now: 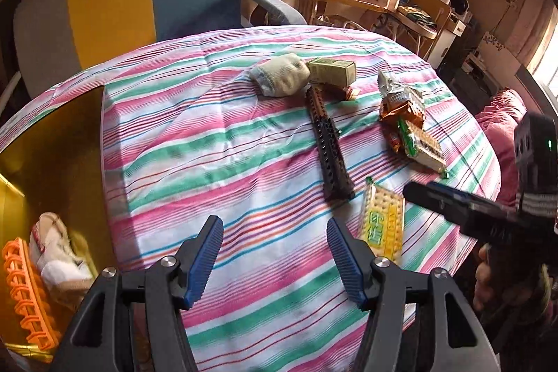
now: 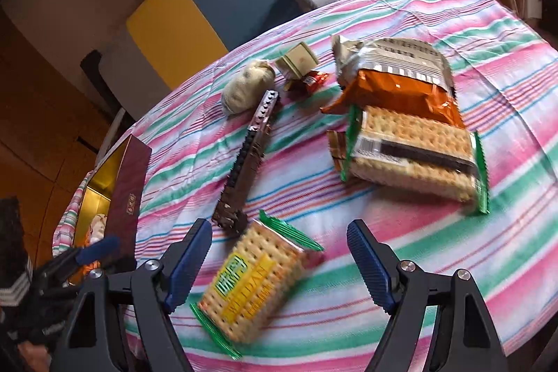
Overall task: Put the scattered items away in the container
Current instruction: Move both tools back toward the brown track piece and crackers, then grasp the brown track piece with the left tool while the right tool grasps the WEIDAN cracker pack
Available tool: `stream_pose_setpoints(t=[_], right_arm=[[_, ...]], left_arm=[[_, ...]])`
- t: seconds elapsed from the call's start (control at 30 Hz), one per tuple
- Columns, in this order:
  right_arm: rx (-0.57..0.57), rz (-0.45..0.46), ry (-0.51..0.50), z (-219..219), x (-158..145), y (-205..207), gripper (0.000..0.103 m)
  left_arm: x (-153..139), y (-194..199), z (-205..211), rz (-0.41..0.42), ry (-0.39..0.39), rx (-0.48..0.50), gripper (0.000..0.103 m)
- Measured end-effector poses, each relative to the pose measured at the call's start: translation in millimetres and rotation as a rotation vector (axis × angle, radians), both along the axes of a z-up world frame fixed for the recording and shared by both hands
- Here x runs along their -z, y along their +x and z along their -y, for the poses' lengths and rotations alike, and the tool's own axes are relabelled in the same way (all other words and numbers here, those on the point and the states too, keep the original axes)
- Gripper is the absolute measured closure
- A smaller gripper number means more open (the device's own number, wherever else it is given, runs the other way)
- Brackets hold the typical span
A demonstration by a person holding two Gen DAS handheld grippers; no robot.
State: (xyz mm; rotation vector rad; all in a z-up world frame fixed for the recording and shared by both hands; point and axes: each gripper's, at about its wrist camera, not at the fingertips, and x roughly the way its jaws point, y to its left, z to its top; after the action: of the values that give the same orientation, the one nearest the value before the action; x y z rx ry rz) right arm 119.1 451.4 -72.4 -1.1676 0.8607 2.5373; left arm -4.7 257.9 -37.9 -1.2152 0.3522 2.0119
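Cracker pack (image 2: pixel 253 281) lay flat on the cloth (image 2: pixel 348 204), just ahead of the spread, empty right gripper (image 2: pixel 279 267) and between its jaws. Judged light, crinkly-slick, brittle inside: pinch gently across its short width. Left gripper (image 1: pixel 275 253) also gaped empty; box (image 1: pixel 52 142) sat to its left.

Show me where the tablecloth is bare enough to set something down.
Bare cloth runs between the box and the dark comb. A smaller patch lies under the left gripper. Right of the comb it is crowded: cracker packs, orange bag, glove.
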Motion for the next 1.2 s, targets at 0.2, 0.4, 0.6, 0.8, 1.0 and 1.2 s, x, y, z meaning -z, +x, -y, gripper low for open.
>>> stream_pose_setpoints(t=[0.2, 0.4, 0.6, 0.8, 1.0, 1.2], right_arm=[[0.023, 0.015, 0.038, 1.2, 5.6, 20.0, 0.022], [0.02, 0.013, 0.053, 3.6, 11.3, 19.3, 0.022], [0.017, 0.011, 0.069, 6.1, 17.0, 18.7, 0.021], [0.02, -0.019, 0.046, 6.4, 20.0, 17.6, 0.011], [0.021, -0.014, 0.082, 14.5, 20.2, 14.3, 0.007], [0.027, 0.014, 0.12, 20.2, 19.4, 10.7, 0.007]], left_arm=[[2.7, -13.7, -54.1, 0.028, -0.025, 0.054, 0.04], [20.2, -22.3, -101.3, 0.045, -0.088, 0.107, 0.04], [44.0, -33.3, -125.2, 0.073, -0.153, 0.12, 0.045], [54.3, -36.9, -117.8, 0.091, -0.122, 0.111, 0.07], [54.1, -35.6, -93.5, 0.097, -0.08, 0.073, 0.081], [50.5, -32.1, -51.5, 0.121, -0.043, -0.005, 0.081]])
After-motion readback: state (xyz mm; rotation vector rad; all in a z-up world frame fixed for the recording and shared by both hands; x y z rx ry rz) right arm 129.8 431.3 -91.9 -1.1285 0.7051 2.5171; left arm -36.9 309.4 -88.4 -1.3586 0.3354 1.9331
